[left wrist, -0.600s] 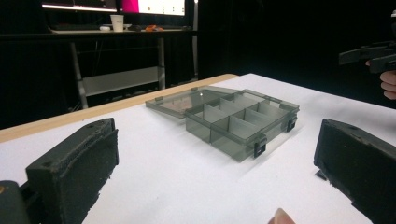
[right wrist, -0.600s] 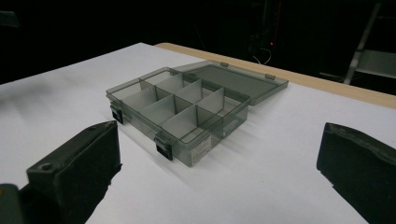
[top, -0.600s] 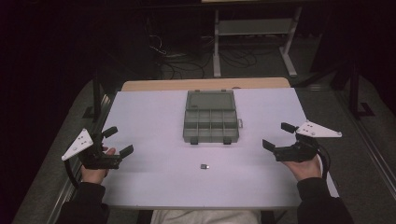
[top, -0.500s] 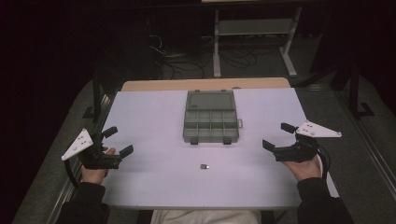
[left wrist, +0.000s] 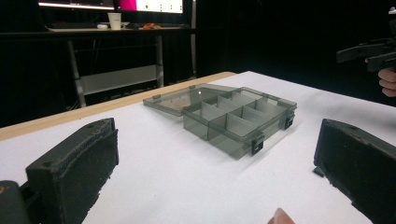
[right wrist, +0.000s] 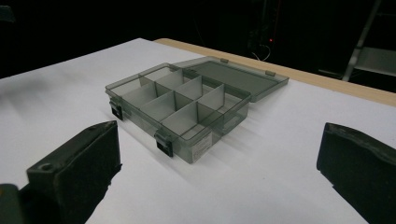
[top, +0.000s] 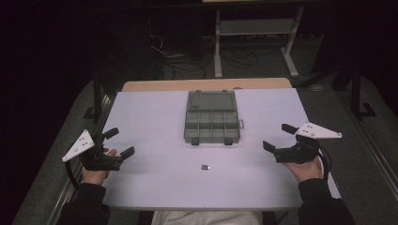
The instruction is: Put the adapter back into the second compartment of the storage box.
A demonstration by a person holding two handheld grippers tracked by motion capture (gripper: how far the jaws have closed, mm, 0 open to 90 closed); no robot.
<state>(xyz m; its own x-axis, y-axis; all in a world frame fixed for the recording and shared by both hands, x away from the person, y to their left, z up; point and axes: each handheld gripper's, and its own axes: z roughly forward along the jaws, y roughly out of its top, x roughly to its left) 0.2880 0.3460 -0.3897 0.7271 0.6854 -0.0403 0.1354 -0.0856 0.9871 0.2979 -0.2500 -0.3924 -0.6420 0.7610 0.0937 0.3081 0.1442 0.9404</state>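
The box (top: 211, 123) lay at the middle of the table (top: 155, 112), toward its far edge, with its lid (top: 210, 100) swung fully back and lying flat behind it. It was a smoky, see-through organiser split into small compartments, and all of them looked empty. Two dark latches sat on its near wall. In the left gripper view the box (left wrist: 236, 121) stood ahead and right of centre; in the right gripper view the box (right wrist: 182, 109) stood ahead and left of centre.

A small dark part (top: 205, 167) lay alone on the table, nearer the person than the box and well apart from it.

The left gripper (top: 118, 142) was held near the table's left edge, jaws spread wide and holding nothing. The right gripper (top: 277, 136) was near the right edge, jaws likewise wide apart and empty. Both pointed inward toward the box and were well apart from it. The right gripper (left wrist: 366, 50) also appeared far off at the upper right of the left gripper view.
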